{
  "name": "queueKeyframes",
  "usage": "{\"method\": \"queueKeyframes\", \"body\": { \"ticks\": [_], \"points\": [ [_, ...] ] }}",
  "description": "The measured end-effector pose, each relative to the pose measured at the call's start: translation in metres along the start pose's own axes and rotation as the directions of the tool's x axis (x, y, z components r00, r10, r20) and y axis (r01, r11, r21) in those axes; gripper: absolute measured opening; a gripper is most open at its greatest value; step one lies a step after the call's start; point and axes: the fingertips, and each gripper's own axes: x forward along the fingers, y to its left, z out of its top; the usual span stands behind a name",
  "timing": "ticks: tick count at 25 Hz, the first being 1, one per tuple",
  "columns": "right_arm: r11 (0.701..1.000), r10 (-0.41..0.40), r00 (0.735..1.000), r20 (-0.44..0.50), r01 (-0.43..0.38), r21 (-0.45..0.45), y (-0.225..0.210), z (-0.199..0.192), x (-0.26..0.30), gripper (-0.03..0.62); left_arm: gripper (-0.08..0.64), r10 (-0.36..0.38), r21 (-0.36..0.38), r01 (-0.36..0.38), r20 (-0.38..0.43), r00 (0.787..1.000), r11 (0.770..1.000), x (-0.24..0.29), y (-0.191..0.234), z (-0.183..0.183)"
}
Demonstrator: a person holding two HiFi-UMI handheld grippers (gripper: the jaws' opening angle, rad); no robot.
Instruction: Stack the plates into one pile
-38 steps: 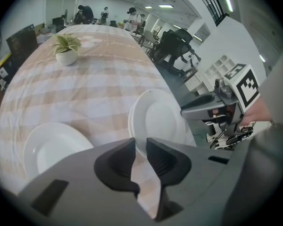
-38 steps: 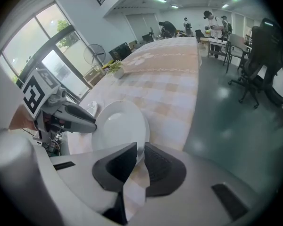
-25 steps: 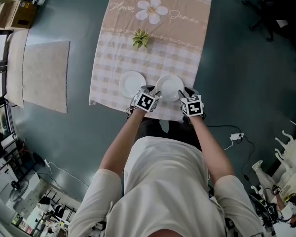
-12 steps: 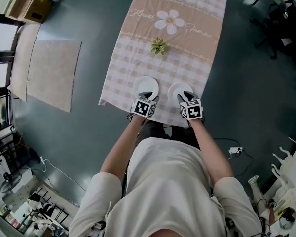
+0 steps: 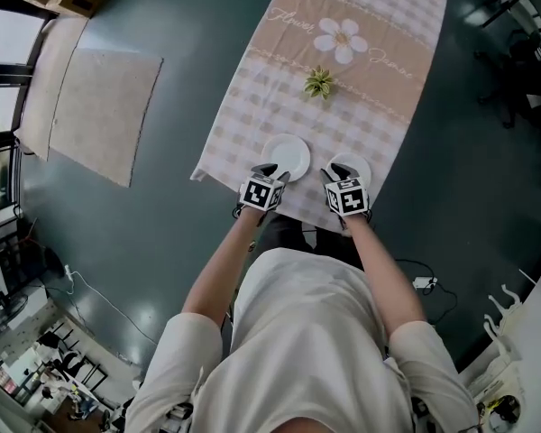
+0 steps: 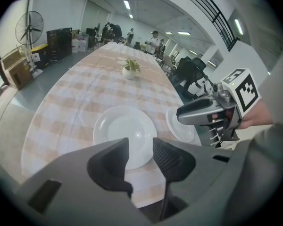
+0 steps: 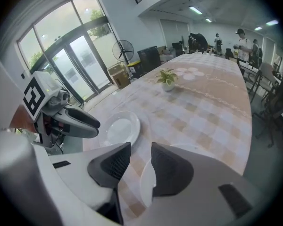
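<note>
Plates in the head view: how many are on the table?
2. The left plate lies on the tablecloth ahead of the left gripper. The right plate lies beside it, partly covered by the right gripper. None appears hidden.

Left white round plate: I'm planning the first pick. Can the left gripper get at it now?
Probably yes: the left gripper sits just short of the left white round plate, jaws apart, with only bare checked tablecloth between.
</note>
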Motion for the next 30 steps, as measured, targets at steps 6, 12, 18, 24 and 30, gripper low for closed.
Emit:
{"method": "queueKeyframes", "body": {
  "ticks": [6,12,18,24,30],
  "points": [
    [0.999,0.032,0.999,-0.029,-0.032,0.005,0.019,0.001,0.022,0.153,0.163,0.043,-0.049,-0.043,0.016,0.999,0.998,-0.008,0.032,-0.009],
    [0.999,0.029,0.997,-0.068,-0.025,0.048,0.026,-0.002,0.043,0.150,0.163,0.053,-0.092,-0.052,0.012,0.999,0.994,-0.008,0.057,-0.013],
    [0.997,0.015,0.996,-0.091,-0.009,0.070,0.024,-0.004,0.054,0.150,0.163,0.039,-0.102,-0.040,-0.010,0.999,0.994,-0.001,0.070,-0.015],
    [0.996,0.010,0.994,-0.112,0.000,0.089,0.021,-0.006,0.066,0.149,0.162,0.011,-0.119,-0.013,-0.023,1.000,0.993,0.014,0.079,-0.020],
    [0.992,-0.003,0.993,-0.115,0.017,0.127,0.017,-0.004,0.072,0.133,0.129,-0.009,-0.127,0.009,-0.004,1.000,0.992,0.019,0.080,-0.017]
  ]
}}
